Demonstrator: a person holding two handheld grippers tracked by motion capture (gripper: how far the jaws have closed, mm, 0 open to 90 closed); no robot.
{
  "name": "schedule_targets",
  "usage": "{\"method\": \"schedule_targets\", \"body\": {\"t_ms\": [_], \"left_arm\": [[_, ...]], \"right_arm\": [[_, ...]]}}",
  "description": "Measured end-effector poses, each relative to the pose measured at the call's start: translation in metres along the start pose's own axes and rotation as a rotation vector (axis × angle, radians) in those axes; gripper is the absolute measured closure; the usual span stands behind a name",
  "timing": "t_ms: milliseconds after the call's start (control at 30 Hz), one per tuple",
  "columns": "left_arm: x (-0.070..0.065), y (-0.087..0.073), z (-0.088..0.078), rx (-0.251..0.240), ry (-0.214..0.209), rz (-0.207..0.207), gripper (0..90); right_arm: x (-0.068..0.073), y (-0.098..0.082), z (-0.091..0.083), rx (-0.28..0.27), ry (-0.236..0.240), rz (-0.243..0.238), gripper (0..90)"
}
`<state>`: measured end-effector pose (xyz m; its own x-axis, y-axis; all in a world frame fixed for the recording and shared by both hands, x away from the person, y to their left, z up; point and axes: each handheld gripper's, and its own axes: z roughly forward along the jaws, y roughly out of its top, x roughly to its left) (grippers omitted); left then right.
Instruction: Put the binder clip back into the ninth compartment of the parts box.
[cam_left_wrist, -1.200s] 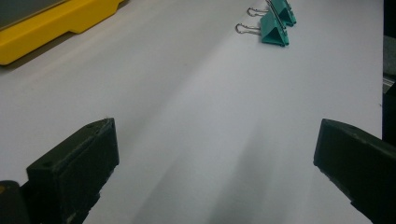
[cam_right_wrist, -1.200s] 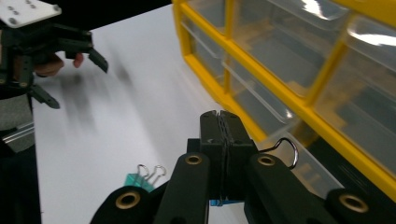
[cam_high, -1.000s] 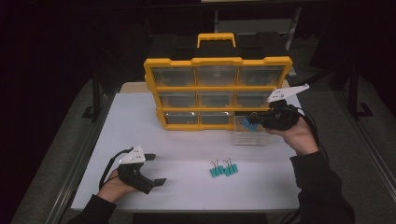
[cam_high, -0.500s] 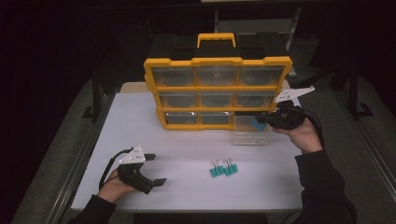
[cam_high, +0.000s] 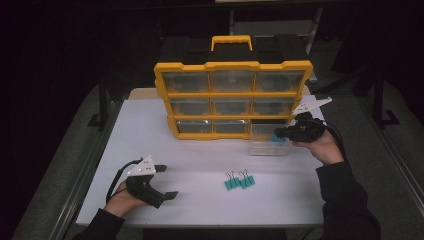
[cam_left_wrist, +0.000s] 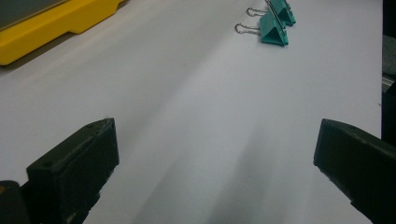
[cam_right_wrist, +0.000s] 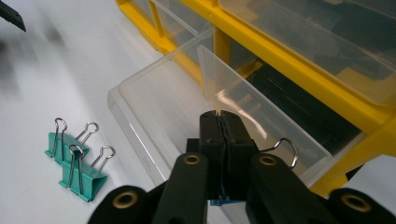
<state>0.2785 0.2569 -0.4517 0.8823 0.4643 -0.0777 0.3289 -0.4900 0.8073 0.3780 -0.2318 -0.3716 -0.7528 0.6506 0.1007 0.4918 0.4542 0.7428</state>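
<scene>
Left tool (cam_high: 167, 181) resting low at the near left corner of the surface (cam_high: 200, 155), held in a hand (cam_high: 122, 197); jaws wide apart, nothing between them. Bare white surface ahead of the jaws in the left gripper view, with two clips (cam_left_wrist: 273, 21) well beyond them.

Same two teal clips (cam_high: 239, 181) lying side by side, touching, near the front middle of the surface, wire handles pointing toward the organizer. Well apart from both tools.

Yellow organizer (cam_high: 232, 100) standing upright at the back middle, three rows of three clear drawers, yellow handle on top. Bottom right drawer (cam_high: 270, 140) pulled out and resting on the surface just in front of its slot. Clear walls; a clear divider visible inside in the right gripper view.

Right tool (cam_high: 281, 133) at the right, held in a hand (cam_high: 325, 147), tips over the open drawer (cam_right_wrist: 187, 107). Jaws narrow, pads nearly together, having just eased apart slightly. A teal clip (cam_right_wrist: 224, 198) pinched between them; blue edge showing between and below the pads, one wire handle (cam_right_wrist: 286, 148) sticking out to the side. Held clip (cam_high: 278, 138) above the drawer, at its right end; contact with the drawer floor not discernible.
</scene>
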Motion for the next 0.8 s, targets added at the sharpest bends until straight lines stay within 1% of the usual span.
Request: {"method": "schedule_targets", "body": {"t_ms": [67,100,167,267,433,500,633,800], "left_arm": [[0.000,0.000,0.000,-0.002,0.000,-0.002,0.0],[0.000,0.000,0.000,-0.001,0.000,-0.001,0.0],[0.000,0.000,0.000,0.000,0.000,0.000,0.0],[0.000,0.000,0.000,0.001,0.000,0.000,0.0],[0.000,0.000,0.000,0.001,0.001,-0.002,0.0],[0.000,0.000,0.000,-0.001,0.002,-0.002,0.0],[0.000,0.000,0.000,0.000,0.002,-0.001,0.0],[0.000,0.000,-0.001,-0.002,0.003,0.000,0.0]], "right_arm": [[0.000,0.000,-0.002,-0.014,-0.006,0.004,75.0],[0.001,0.001,-0.005,-0.031,-0.007,0.014,70.2],[0.001,0.001,-0.007,-0.039,-0.005,0.016,69.8],[0.004,0.003,-0.012,-0.058,0.000,0.020,64.5],[0.012,0.007,-0.020,-0.086,0.015,0.022,59.2],[0.016,0.007,-0.022,-0.091,0.024,0.024,57.8],[0.025,0.006,-0.024,-0.088,0.024,0.016,53.1],[0.037,0.006,-0.027,-0.088,0.035,0.011,44.9]]}}
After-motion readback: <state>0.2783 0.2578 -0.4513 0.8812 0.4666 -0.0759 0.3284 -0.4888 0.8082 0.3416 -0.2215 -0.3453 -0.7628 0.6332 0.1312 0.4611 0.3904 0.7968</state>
